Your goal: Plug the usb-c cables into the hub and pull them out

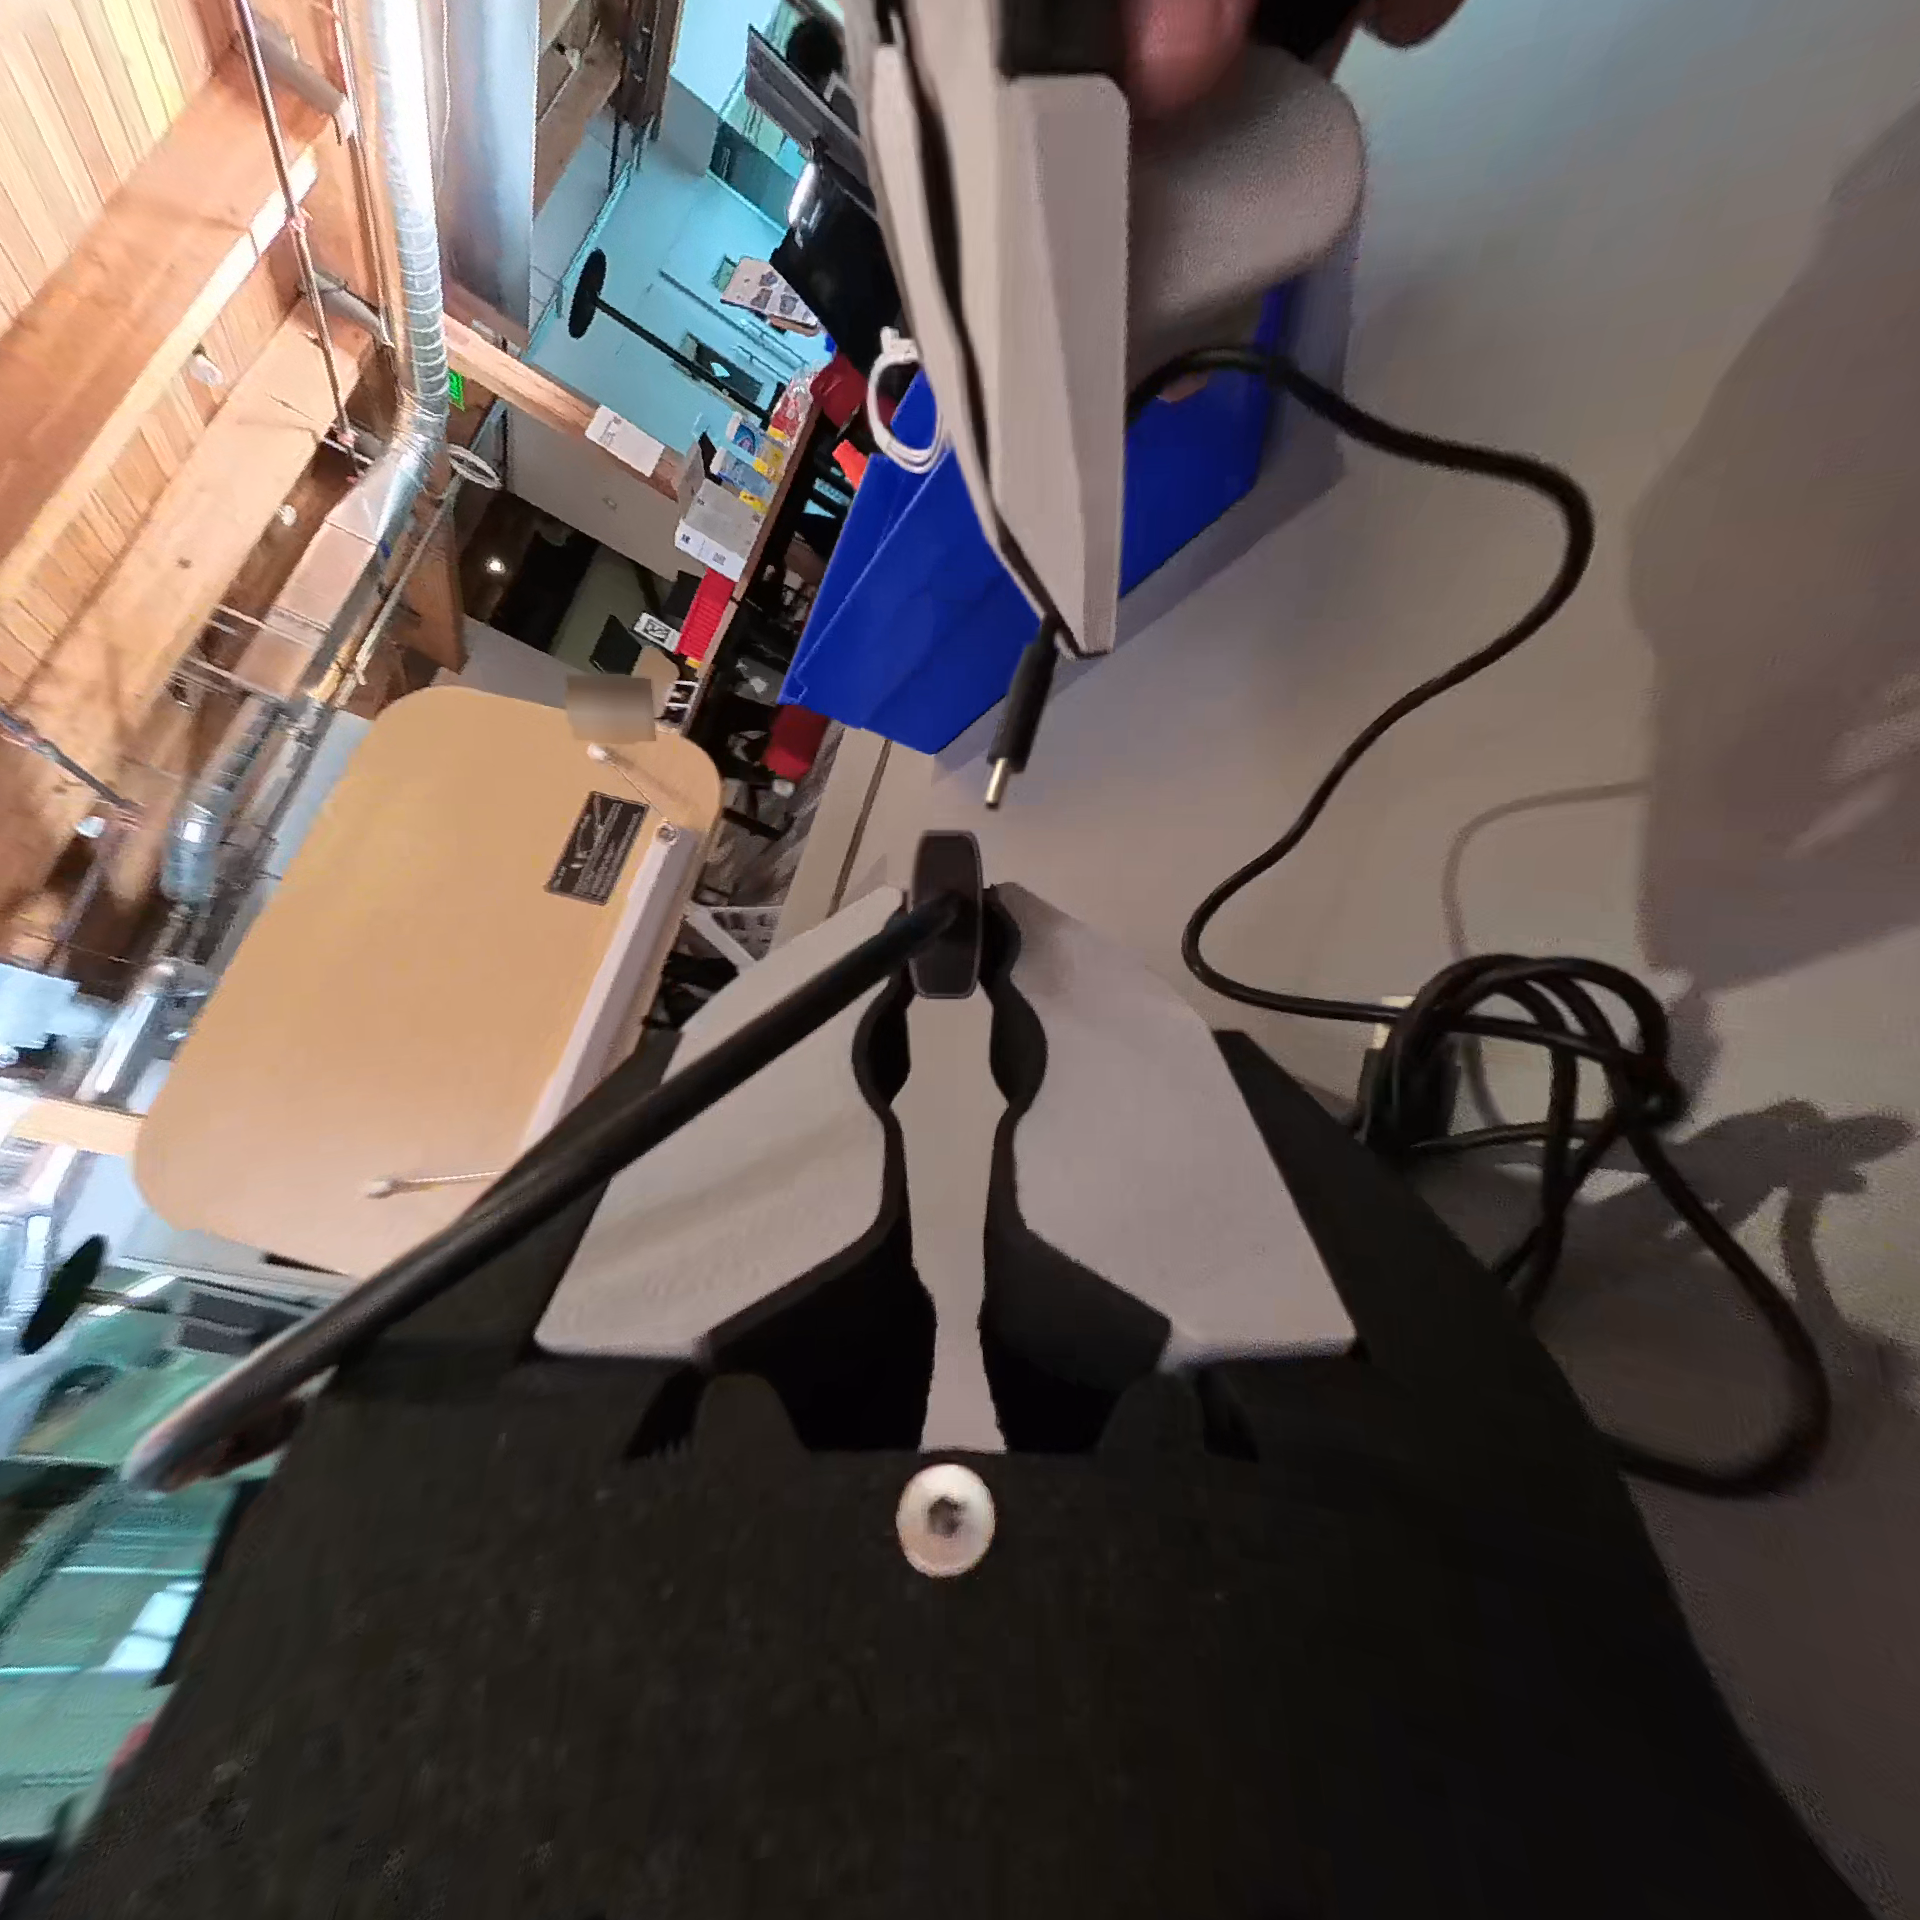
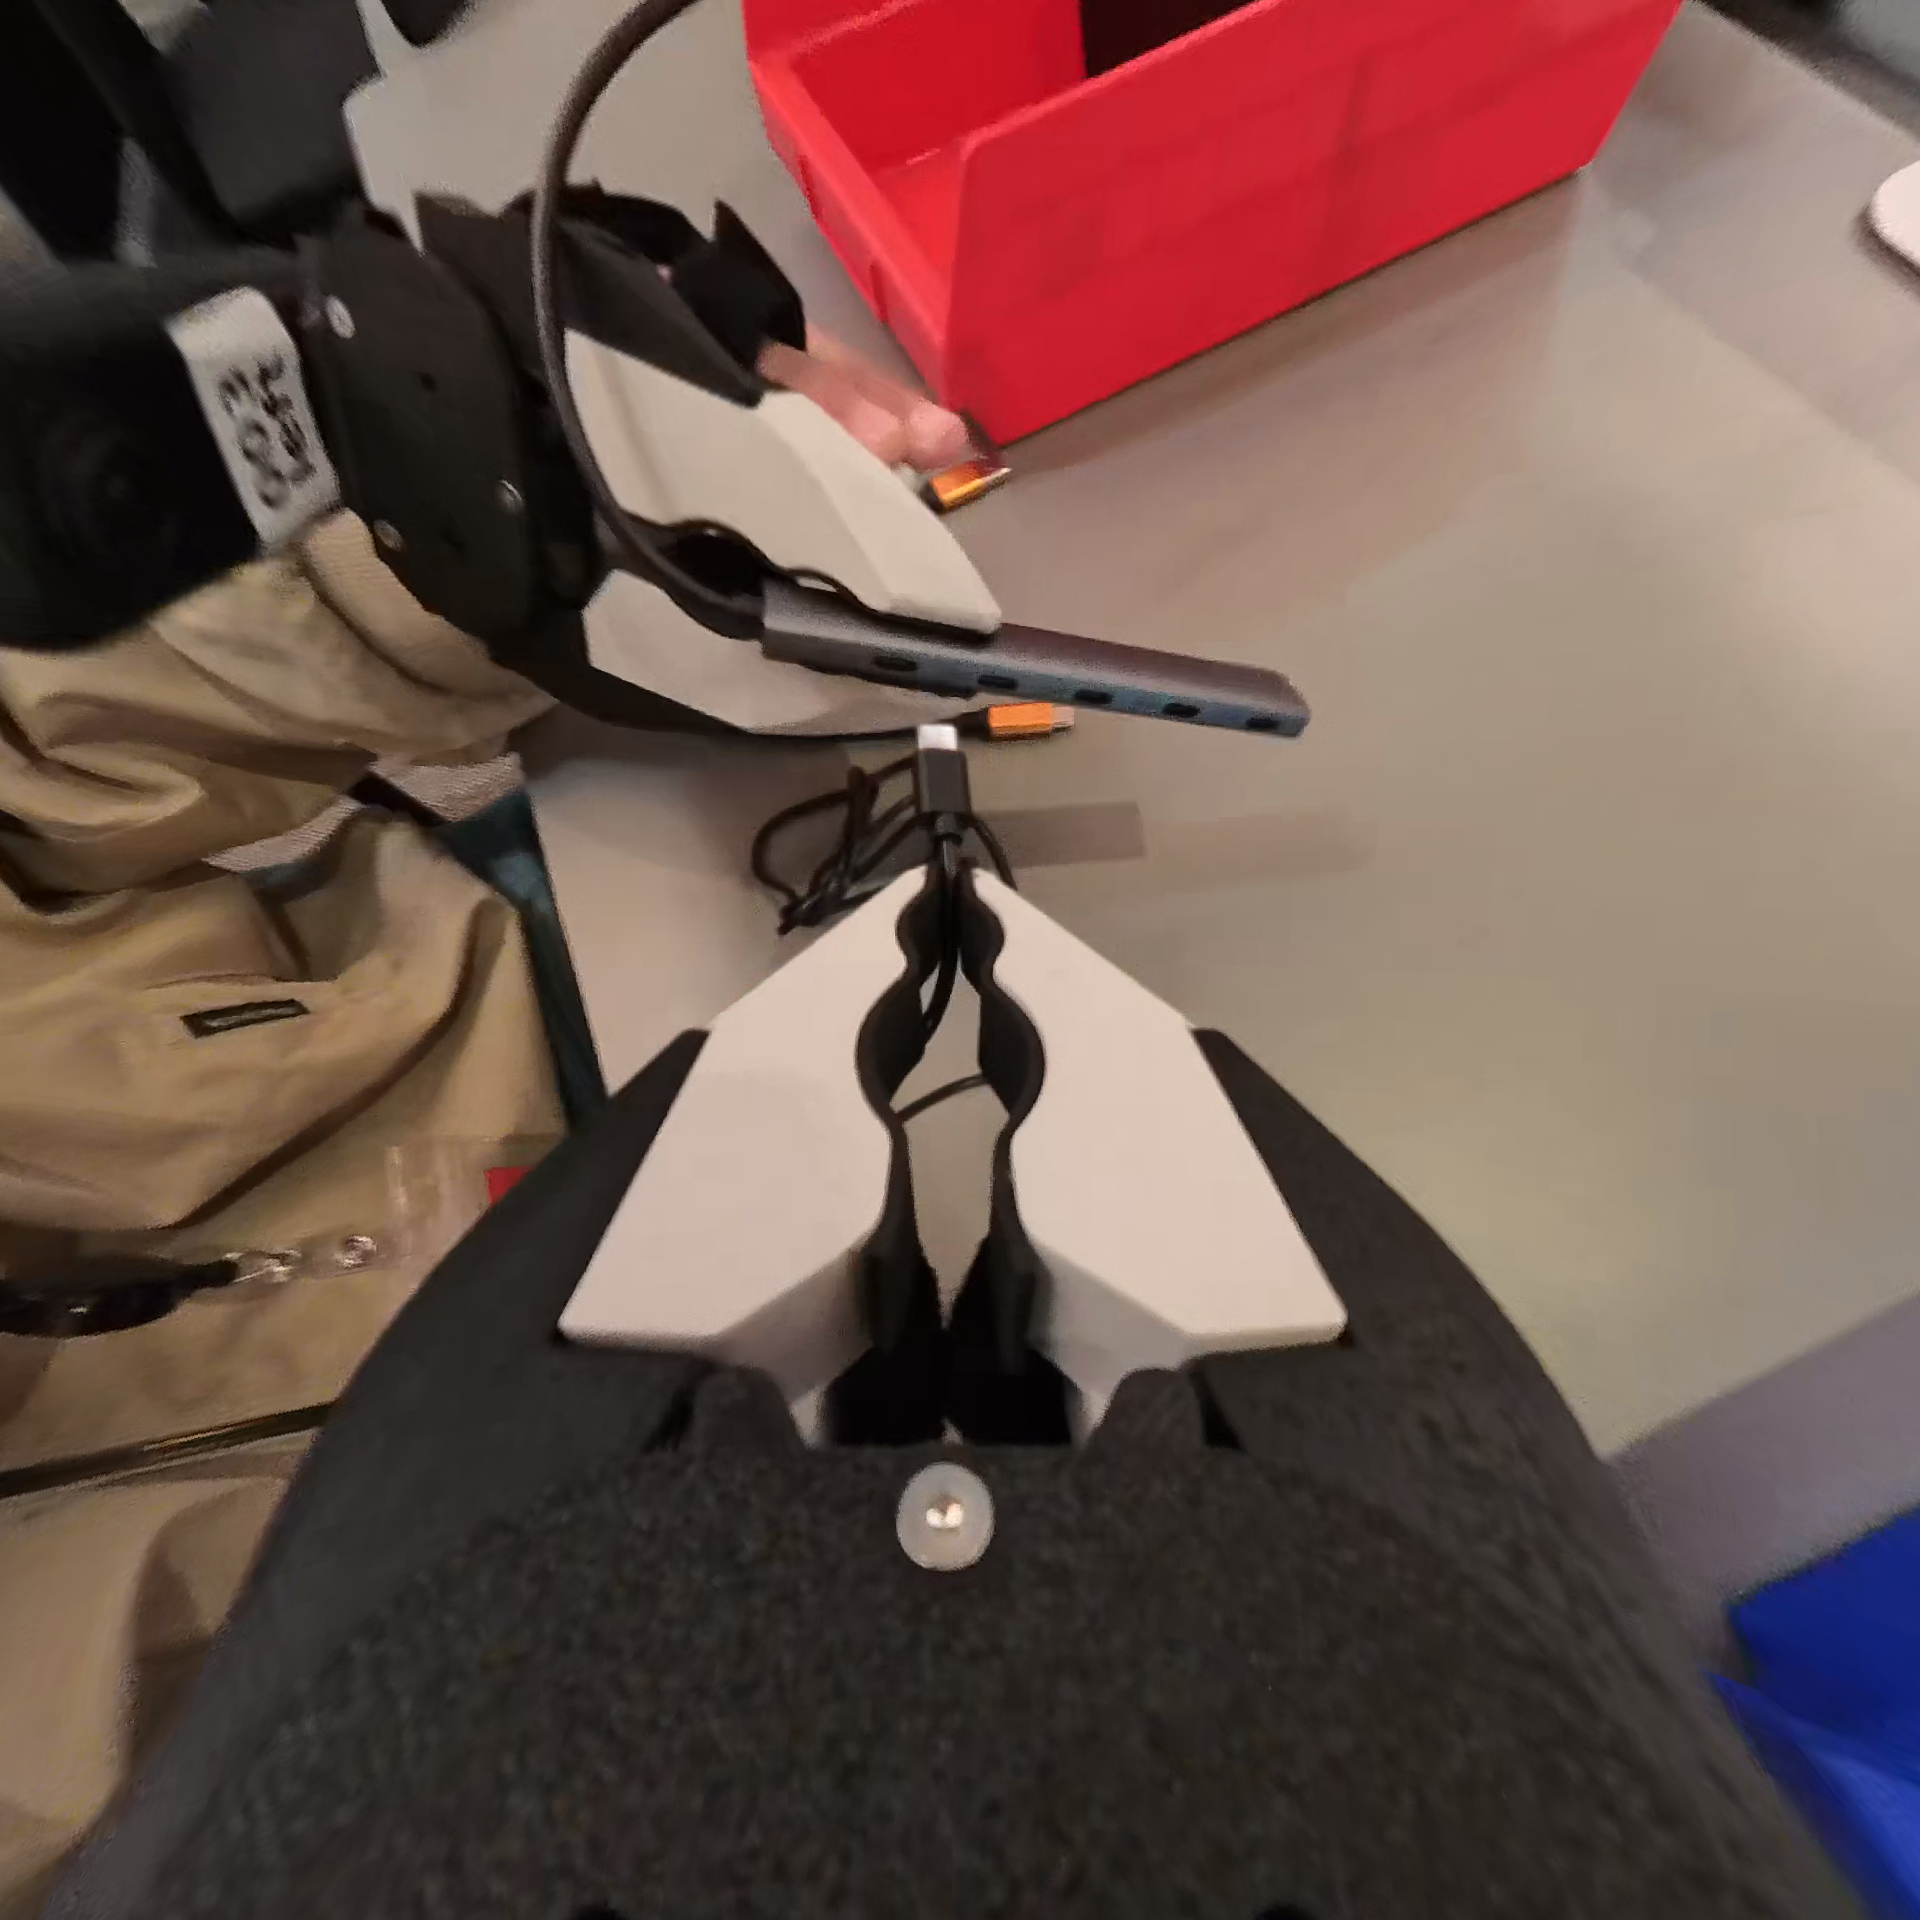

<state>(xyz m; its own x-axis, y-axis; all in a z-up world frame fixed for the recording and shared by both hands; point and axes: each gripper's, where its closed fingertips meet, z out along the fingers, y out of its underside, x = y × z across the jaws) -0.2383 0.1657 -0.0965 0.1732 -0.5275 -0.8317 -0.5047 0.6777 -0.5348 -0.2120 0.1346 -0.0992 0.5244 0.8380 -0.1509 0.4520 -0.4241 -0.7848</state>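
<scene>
Right now my left gripper (image 1: 951,935) is rolled onto its side, so the room beyond stands sideways in its own view, and its two grey fingers (image 1: 790,1091) are pressed onto the end of the grey USB-C hub (image 2: 1039,675). From the right wrist view I see that hub jutting out level past the left gripper's tips, its row of ports facing my right gripper, with its own black lead (image 2: 561,312) arcing back over the left gripper's body. My right gripper (image 2: 951,883) points forward over the grey table (image 2: 1455,831), fingers (image 2: 1122,1091) pinched together on a black USB-C cable (image 2: 940,800) just behind its plug; the silver tip sits just beneath the hub's port edge, very near it, though I cannot tell whether they touch. In the left wrist view the same right gripper comes down from above, plug aimed at the hub's end but apart from it, with the cable trailing off in a loose curve to a tangle of black cord (image 1: 1538,1049) on the table. A red bin (image 2: 1195,187) stands beyond the hub, a blue bin (image 1: 935,582) behind the right gripper, and a beige jacket (image 2: 208,987) fills the left of the right view.
</scene>
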